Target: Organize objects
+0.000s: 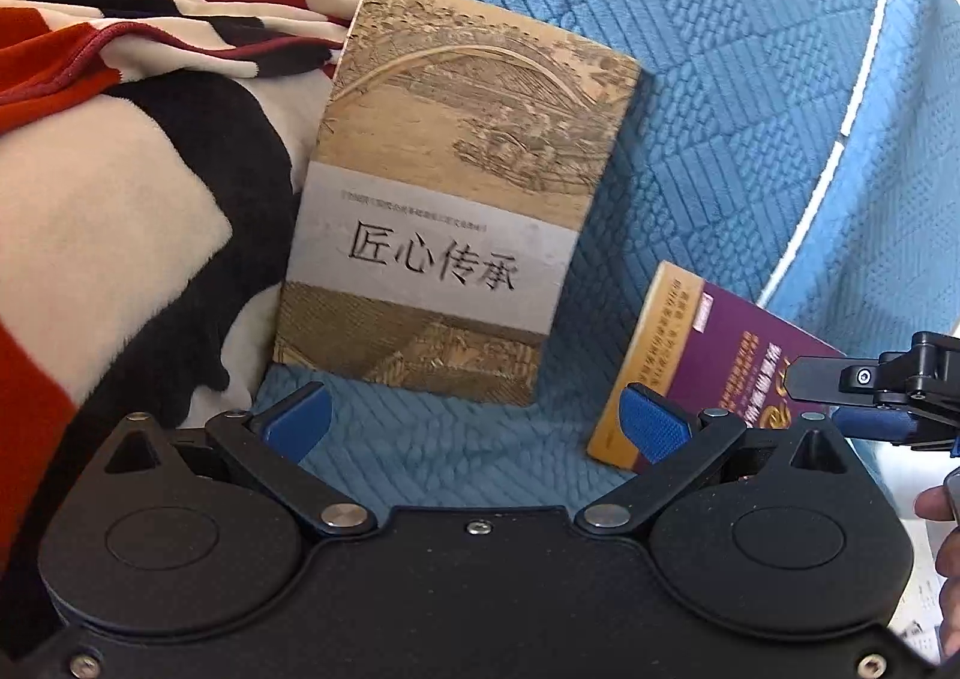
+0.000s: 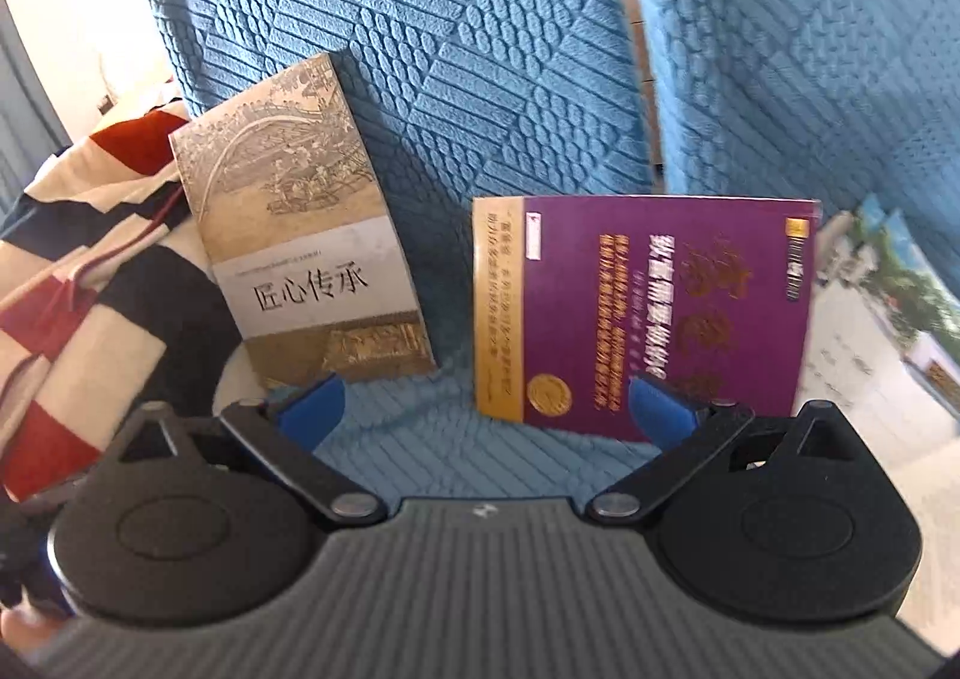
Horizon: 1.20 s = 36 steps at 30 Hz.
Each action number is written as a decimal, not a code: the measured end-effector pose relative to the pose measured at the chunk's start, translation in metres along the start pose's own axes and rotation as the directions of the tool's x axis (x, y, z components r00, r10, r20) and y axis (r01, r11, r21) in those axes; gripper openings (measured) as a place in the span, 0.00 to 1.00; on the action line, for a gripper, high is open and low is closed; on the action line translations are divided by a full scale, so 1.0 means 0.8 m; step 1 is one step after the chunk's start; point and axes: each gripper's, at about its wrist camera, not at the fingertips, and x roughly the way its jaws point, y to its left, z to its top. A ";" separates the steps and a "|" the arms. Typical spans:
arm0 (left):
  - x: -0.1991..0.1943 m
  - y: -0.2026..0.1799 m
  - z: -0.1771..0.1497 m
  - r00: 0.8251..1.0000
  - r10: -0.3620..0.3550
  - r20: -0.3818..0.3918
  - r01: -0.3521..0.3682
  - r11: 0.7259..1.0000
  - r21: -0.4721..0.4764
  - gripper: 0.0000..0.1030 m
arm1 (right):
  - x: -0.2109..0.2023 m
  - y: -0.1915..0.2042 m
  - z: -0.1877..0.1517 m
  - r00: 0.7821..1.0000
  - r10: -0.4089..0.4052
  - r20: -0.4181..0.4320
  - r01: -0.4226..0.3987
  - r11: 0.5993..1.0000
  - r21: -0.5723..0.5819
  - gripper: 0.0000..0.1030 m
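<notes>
- The blue sofa (image 2: 456,18) is the biggest thing. Both books lean on its back cushion so they stand up.
- The striped blanket (image 1: 120,168) lies bunched up at the sofa's left end.
- The tan book (image 1: 444,199) stands on the sofa seat, touching the blanket.
- The purple book (image 2: 648,313) stands on the seat too, a little apart from the tan one. It is upside down.
- The left gripper (image 1: 477,421) is wide open and holds nothing.
- The right gripper (image 2: 486,409) is wide open and empty too.
- Only the right view shows the purple cover whole, plus a picture book (image 2: 882,283) behind it.
</notes>
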 end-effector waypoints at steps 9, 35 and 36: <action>0.044 0.023 0.010 0.999 0.032 0.004 -0.032 0.997 -0.070 0.93 | 0.042 0.005 0.028 0.998 0.069 0.008 -0.068 0.996 -0.059 0.93; 0.132 0.082 0.042 0.991 0.030 -0.129 -0.048 0.990 -0.136 0.28 | 0.178 0.062 0.052 0.994 0.105 -0.037 -0.110 0.969 -0.221 0.74; 0.136 0.082 0.042 0.990 0.036 -0.137 -0.053 0.990 -0.127 0.28 | 0.183 0.060 0.052 0.994 0.100 -0.041 -0.106 0.972 -0.210 0.74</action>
